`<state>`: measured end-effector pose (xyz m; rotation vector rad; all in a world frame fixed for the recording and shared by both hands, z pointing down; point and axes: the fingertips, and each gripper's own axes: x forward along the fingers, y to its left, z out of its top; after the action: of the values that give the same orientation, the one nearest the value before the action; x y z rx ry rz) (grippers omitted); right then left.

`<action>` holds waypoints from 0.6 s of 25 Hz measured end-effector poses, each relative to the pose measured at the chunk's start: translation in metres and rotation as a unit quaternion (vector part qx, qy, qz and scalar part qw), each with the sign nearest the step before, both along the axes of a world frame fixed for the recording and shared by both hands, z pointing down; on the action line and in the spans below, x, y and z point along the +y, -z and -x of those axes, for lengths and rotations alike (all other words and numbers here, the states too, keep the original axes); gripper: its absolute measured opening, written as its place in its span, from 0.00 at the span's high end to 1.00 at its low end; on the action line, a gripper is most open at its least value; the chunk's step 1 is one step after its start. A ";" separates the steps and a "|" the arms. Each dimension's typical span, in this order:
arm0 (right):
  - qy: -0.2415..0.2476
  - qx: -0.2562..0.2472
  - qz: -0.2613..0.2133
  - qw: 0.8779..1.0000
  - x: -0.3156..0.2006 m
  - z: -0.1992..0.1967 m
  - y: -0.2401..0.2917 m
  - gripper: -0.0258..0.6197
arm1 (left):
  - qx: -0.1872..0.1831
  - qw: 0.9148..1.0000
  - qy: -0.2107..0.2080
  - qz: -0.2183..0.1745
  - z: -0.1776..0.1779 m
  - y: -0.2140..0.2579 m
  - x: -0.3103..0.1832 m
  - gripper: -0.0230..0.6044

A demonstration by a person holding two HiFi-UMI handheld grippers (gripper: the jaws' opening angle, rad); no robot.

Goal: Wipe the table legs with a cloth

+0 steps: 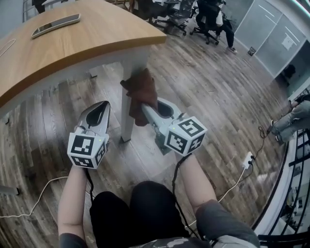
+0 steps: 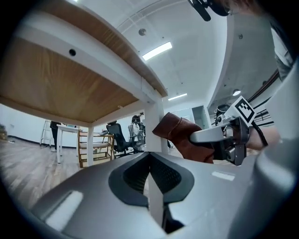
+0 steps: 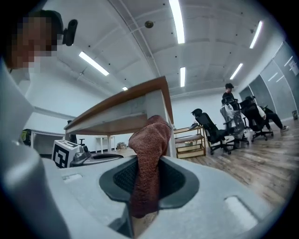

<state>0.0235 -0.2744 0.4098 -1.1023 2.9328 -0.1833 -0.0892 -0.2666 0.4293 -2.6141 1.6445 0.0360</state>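
A white table leg [image 1: 128,99] stands under the corner of the wooden tabletop [image 1: 72,43]. A rust-brown cloth [image 1: 142,92] is pressed against the leg's right side, about halfway up. My right gripper [image 1: 141,105] is shut on the cloth, which bulges out between its jaws in the right gripper view [image 3: 148,154], with the leg [image 3: 164,112] just behind. My left gripper [image 1: 105,105] hovers left of the leg, shut and empty. In the left gripper view, its jaws [image 2: 150,161] point at the leg [image 2: 155,128], with the cloth [image 2: 176,134] and right gripper [image 2: 223,136] to the right.
A flat dark device [image 1: 55,25] lies on the tabletop. Office chairs [image 1: 180,14] stand at the back, and a seated person [image 1: 291,121] is at the far right. A white cable [image 1: 38,193] and a power strip [image 1: 248,159] lie on the wooden floor.
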 end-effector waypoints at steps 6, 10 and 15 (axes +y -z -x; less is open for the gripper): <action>-0.009 0.038 0.067 0.997 0.004 -0.012 -0.088 0.82 | 0.012 0.998 0.007 0.053 -0.007 -0.084 0.005 0.93; -0.011 0.057 0.114 0.992 0.008 -0.015 -0.152 0.82 | 0.025 0.995 0.023 0.096 -0.013 -0.135 0.009 0.93; -0.014 0.082 0.166 0.983 0.010 -0.016 -0.226 0.82 | 0.010 0.994 0.015 0.110 -0.024 -0.175 0.007 0.93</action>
<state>0.0392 -0.2641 0.6360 -1.2480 3.1072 -0.6301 -0.0651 -0.2601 0.6047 -2.7527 1.7903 -0.1289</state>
